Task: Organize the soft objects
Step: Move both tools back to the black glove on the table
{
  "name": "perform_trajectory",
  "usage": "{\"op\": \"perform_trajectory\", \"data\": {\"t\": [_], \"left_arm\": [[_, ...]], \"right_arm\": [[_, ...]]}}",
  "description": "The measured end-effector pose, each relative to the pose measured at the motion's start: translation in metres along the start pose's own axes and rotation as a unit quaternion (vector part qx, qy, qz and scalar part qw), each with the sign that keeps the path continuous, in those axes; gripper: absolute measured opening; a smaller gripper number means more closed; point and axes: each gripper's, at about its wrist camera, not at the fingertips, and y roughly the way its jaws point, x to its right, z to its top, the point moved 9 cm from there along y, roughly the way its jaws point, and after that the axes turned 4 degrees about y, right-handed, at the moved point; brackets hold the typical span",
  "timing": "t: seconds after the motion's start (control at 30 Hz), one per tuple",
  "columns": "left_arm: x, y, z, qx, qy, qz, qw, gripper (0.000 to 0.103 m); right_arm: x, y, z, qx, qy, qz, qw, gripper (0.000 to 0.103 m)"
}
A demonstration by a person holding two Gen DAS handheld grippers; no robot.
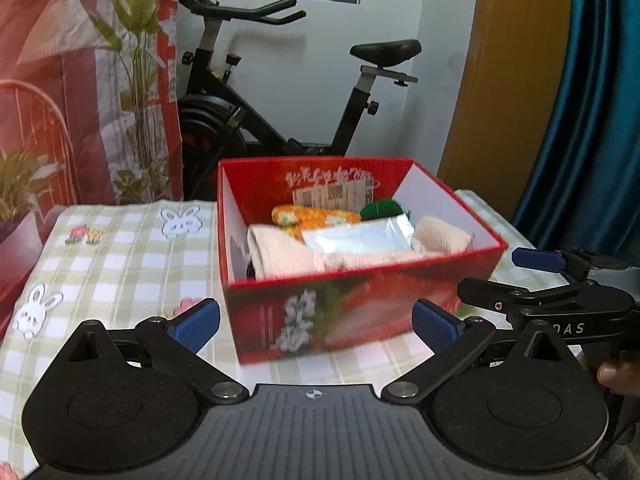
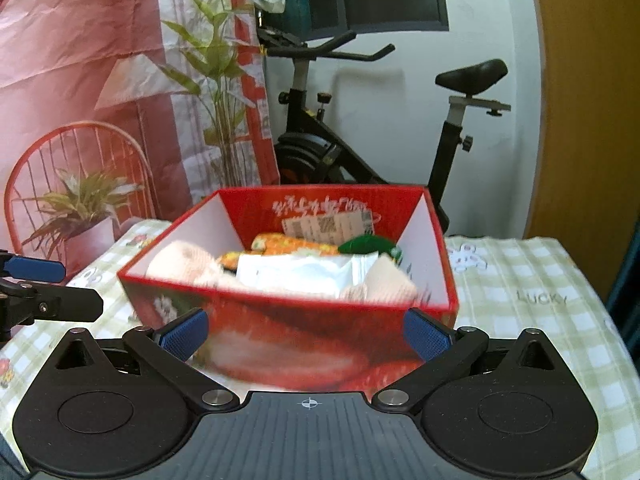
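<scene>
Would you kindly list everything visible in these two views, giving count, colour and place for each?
gift box: one, red with white inner walls, on the table
rolled cloths: two, cream, at the box's left and right ends
packet: one, white, on top between the cloths
knitted carrot: one, orange with green top, at the back of the box
tablecloth: one, green-white check with rabbits, covering the table
exercise bike: one, black, behind the table
backdrop: one, red, printed with plants and chair, left
curtain: one, teal, right
left tongs: one, black with blue pads, open, before the box
right tongs: one, same colours, open, before the box
</scene>
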Motion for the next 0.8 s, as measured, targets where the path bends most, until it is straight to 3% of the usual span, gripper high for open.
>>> {"op": "perform_trajectory", "data": {"t": [0.27, 0.8], "left_arm": [[0.001, 0.004, -0.047, -0.037, -0.016, -0.006, 0.9992, 0.103], [0.0, 0.011, -0.11, -0.088, -0.06, -0.015, 0.9942, 0.103]], "right_arm": [[-0.006, -0.008, -0.046, -0.033, 0.006, 0.01, 0.999, 0.103], [-0.008, -0.01, -0.114, -0.085, -0.007, -0.007, 0.996, 0.103]]}}
